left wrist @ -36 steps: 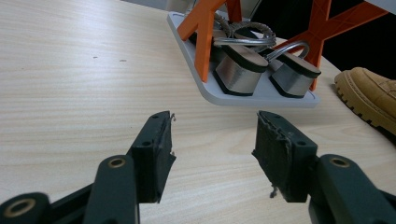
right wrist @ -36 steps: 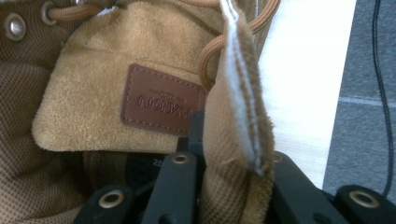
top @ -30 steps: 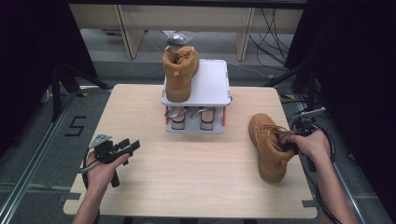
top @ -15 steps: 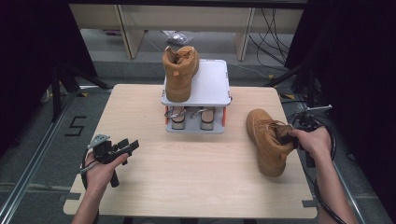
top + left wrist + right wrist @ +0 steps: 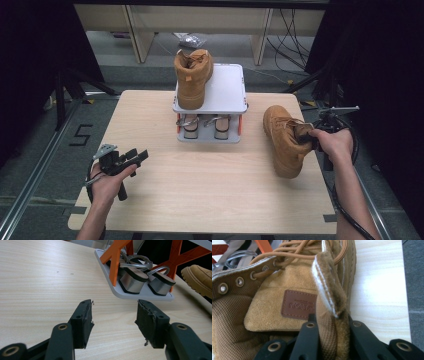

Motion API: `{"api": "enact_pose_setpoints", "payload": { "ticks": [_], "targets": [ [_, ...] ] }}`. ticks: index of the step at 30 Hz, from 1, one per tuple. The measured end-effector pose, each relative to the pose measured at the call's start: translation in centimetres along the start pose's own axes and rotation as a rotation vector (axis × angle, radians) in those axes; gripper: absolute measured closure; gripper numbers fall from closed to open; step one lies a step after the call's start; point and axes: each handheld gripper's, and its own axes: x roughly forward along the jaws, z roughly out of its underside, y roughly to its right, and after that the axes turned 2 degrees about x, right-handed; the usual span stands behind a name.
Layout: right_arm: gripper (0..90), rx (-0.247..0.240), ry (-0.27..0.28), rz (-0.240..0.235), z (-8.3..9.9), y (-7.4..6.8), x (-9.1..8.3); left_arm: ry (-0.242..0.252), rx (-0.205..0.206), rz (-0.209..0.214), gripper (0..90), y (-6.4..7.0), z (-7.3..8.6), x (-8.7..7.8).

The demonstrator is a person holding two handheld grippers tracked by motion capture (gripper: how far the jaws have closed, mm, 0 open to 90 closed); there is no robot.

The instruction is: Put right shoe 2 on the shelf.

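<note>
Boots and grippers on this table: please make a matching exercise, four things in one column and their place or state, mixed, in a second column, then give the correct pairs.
Things:
1. boot on the table
2. boot on the rack
3. left gripper
4. sandals

Places or states:
A. stands on the white top shelf
B. open, holding nothing, above the table
C. on the lower shelf, between orange supports
D. its collar is clamped by the right gripper

Pairs: 1-D, 2-A, 3-B, 4-C
</note>
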Motion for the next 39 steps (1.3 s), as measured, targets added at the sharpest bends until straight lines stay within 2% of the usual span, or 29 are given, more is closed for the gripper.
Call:
{"api": "enact_pose_setpoints", "payload": {
  "ticks": [1,2,3,4,5,6,7,8,10,12,13,15,16,17,18,20,21,22,23,24,25,26,29,32,33,34,39],
  "targets": [
    [84.7,0.004,0.025,-0.018,0.0,-0.1,0.1,-0.001,-0.001,-0.001,45.6,0.0,0.0,0.0],
    [84.7,0.009,0.01,-0.017,-0.2,-0.2,0.1,-0.002,-0.001,-0.001,45.7,-0.1,0.0,0.0],
    [84.6,-0.018,0.014,-0.012,-0.3,-0.2,0.1,-0.002,0.0,0.0,45.6,-0.1,0.0,0.0],
    [84.6,0.018,0.009,-0.017,-0.4,-0.6,0.0,0.0,0.0,0.0,45.6,-0.1,0.0,0.0],
    [84.6,-0.03,0.017,-0.009,-0.5,-0.5,0.0,0.001,-0.001,0.001,45.6,-0.1,-0.1,0.0],
    [84.6,-0.022,0.009,-0.017,-0.6,-0.7,0.0,-0.001,-0.002,0.0,45.5,-0.1,-0.1,0.0],
    [84.6,-0.041,0.032,-0.008,-0.7,-0.7,-0.1,-0.003,-0.002,0.0,45.5,-0.2,0.0,0.0],
    [84.6,-0.026,0.028,-0.018,-0.9,-0.9,-0.1,-0.002,-0.005,0.002,45.6,-0.2,0.0,0.1],
    [84.6,-0.036,0.036,-0.028,-1.1,-0.9,-0.1,-0.008,-0.008,0.0,45.6,-0.3,0.1,0.1],
    [84.6,-0.018,0.045,-0.039,-1.3,-1.2,-0.3,-0.011,-0.007,-0.004,45.6,-0.3,0.1,0.1],
    [84.6,-0.031,0.056,-0.031,-1.4,-1.1,-0.2,-0.006,-0.008,0.002,45.6,-0.3,0.2,0.2],
    [84.6,-0.012,0.058,-0.044,-1.6,-1.3,-0.4,-0.01,-0.008,0.002,45.6,-0.3,0.2,0.2],
    [84.6,-0.021,0.069,-0.042,-1.7,-1.3,-0.5,-0.009,-0.006,0.003,45.6,-0.2,0.2,0.2],
    [84.6,0.005,0.066,-0.055,-1.7,-1.6,-0.6,-0.01,-0.007,0.003,45.6,-0.2,0.2,0.2],
    [84.6,-0.018,0.075,-0.046,-2.0,-1.4,-0.7,-0.009,-0.007,0.002,45.6,-0.2,0.2,0.2],
    [84.6,0.015,0.105,-0.046,-2.1,-1.6,-0.7,-0.011,-0.005,0.001,45.6,-0.3,0.2,0.2],
    [84.5,-0.035,0.106,-0.046,-2.4,-1.3,-0.9,-0.012,-0.006,0.001,45.6,-0.3,0.2,0.2],
    [84.5,-0.062,0.113,-0.053,-2.4,-1.2,-1.0,-0.011,-0.006,0.001,45.6,-0.3,0.2,0.2],
    [84.5,0.035,0.106,-0.046,-2.5,-1.9,-1.2,-0.011,-0.006,0.001,45.6,-0.3,0.2,0.2],
    [84.6,0.064,0.102,-0.053,-2.6,-2.1,-1.3,-0.012,-0.005,0.001,45.6,-0.3,0.2,0.2],
    [84.5,0.03,0.123,-0.067,-2.7,-2.1,-1.4,-0.011,-0.006,0.003,45.6,-0.2,0.2,0.3],
    [84.5,0.043,0.104,-0.052,-2.9,-2.3,-1.6,-0.011,-0.007,0.002,45.6,-0.2,0.3,0.3],
    [84.5,0.037,0.129,-0.061,-3.1,-2.4,-1.7,-0.012,-0.007,0.004,45.6,-0.2,0.3,0.3],
    [84.6,0.063,0.139,-0.06,-3.3,-2.9,-1.9,-0.012,-0.006,0.002,45.6,-0.2,0.2,0.2],
    [84.5,0.03,0.145,-0.048,-3.5,-2.8,-2.0,-0.011,-0.006,0.0,45.6,-0.3,0.2,0.2],
    [84.6,0.062,0.152,-0.072,-3.6,-3.1,-2.0,-0.009,-0.006,0.001,45.6,-0.3,0.2,0.2],
    [84.5,0.031,0.17,-0.086,-4.2,-3.6,-2.4,-0.009,-0.01,-0.002,45.6,-0.4,0.2,0.1]
  ]
}}
